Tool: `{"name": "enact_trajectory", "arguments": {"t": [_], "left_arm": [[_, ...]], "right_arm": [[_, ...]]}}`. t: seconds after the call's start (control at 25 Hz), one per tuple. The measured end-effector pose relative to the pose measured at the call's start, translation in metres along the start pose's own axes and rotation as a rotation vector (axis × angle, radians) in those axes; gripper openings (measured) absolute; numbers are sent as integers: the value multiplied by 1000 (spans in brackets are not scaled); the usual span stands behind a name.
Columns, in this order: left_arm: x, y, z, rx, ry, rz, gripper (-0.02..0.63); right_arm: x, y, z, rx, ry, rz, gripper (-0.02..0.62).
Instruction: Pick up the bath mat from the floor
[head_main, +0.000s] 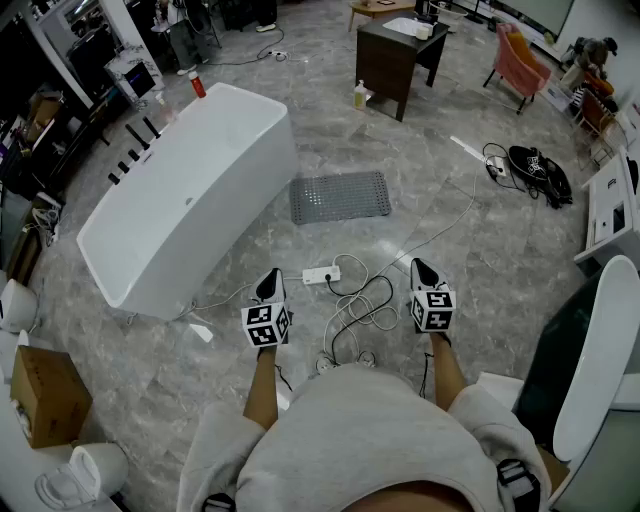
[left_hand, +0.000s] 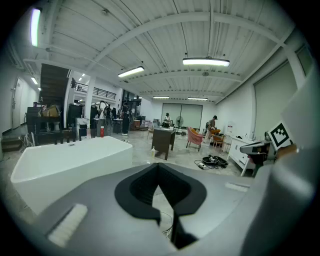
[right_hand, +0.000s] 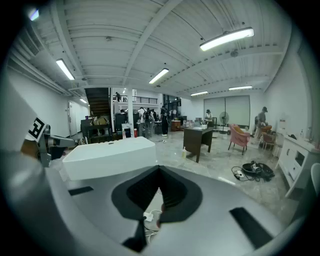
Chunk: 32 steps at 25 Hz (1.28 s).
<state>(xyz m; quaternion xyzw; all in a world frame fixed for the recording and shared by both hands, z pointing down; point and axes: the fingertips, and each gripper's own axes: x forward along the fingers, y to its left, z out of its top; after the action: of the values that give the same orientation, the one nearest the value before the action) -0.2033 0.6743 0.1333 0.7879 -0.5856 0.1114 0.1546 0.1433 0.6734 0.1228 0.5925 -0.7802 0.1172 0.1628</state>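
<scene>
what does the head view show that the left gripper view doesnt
Only the head view: the grey bath mat lying flat on the floor beside the bathtub, the power strip with its cables, and a cardboard box. Only the left gripper view: the ceiling lights and the dark staircase. Both: the white bathtub, the dark desk and the pink chair.

head: high, steeply down | gripper views: low, forward | shared: bathtub (head_main: 190, 190)
</scene>
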Motion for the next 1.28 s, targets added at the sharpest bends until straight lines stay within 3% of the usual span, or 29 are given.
{"name": "enact_trajectory", "arguments": {"t": [0.44,0.64,0.68,0.72,0.84,1.0,1.28], "left_arm": [[-7,-6,-2,6,-1,7,11],[-8,-13,-1,33,-22,-19,15],[-8,-17,-1,36,-26,-39,74],[-7,-20,0,36,-30,-58,166],[-5,-30,-1,23,-30,-99,245],[-3,-40,-5,1,-19,-118,258],[-3,-47,-9,8,-26,-79,258]], "right_arm": [[-5,5,-11,-11,26,23,14],[-8,7,-4,7,-22,52,14],[-8,10,-2,12,-28,78,17],[-7,13,0,12,-32,102,95],[-7,15,5,-9,-49,135,237],[-8,9,4,-28,-49,133,250],[-13,-2,-2,-25,-56,116,250]]}}
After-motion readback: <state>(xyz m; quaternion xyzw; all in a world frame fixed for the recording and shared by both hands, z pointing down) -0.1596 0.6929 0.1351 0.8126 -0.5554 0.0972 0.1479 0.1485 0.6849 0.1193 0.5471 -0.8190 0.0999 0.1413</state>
